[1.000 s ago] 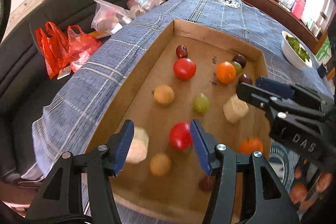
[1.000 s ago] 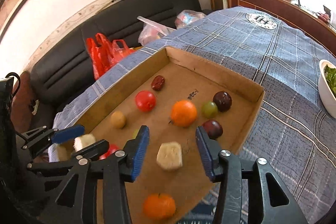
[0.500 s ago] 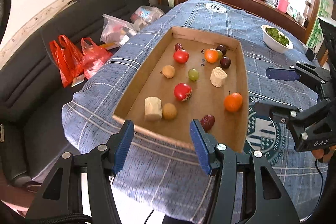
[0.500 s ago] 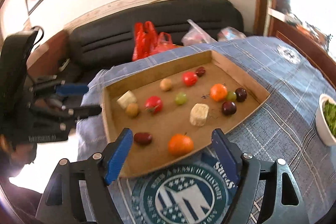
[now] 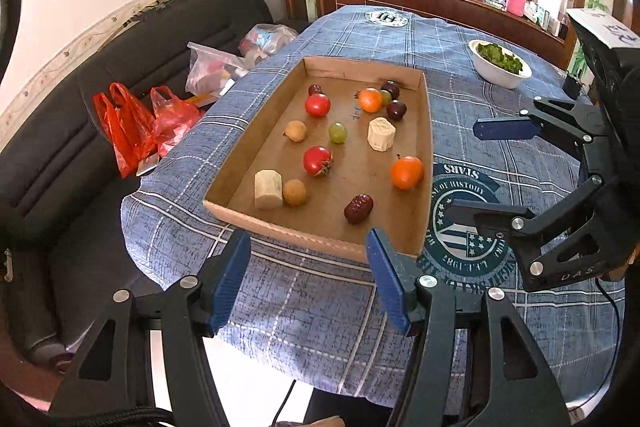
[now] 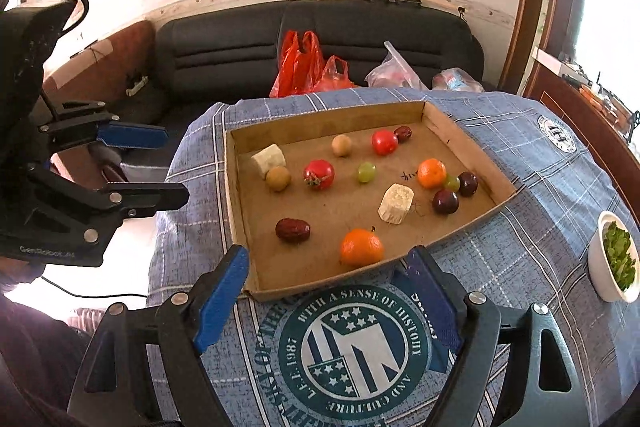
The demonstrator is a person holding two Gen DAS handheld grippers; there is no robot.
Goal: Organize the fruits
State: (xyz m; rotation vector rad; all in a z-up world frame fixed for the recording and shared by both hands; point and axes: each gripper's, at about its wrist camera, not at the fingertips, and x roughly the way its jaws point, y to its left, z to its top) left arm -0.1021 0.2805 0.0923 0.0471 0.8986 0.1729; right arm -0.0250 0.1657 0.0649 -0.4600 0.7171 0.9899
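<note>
Hand-held grippers [image 5: 308, 277] [image 6: 328, 303], both tilted down, jaws opening, nr tray [image 5: 320, 241].

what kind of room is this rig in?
Most likely a home living or dining room: a black sofa against the wall, a table with a blue plaid tablecloth holding a cardboard tray of fruit, and a bowl of greens.

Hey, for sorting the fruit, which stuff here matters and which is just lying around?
Matters: cardboard tray, tomatoes, oranges, green grape, red dates.
Lying around: bowl of greens, red bags, sofa.
</note>
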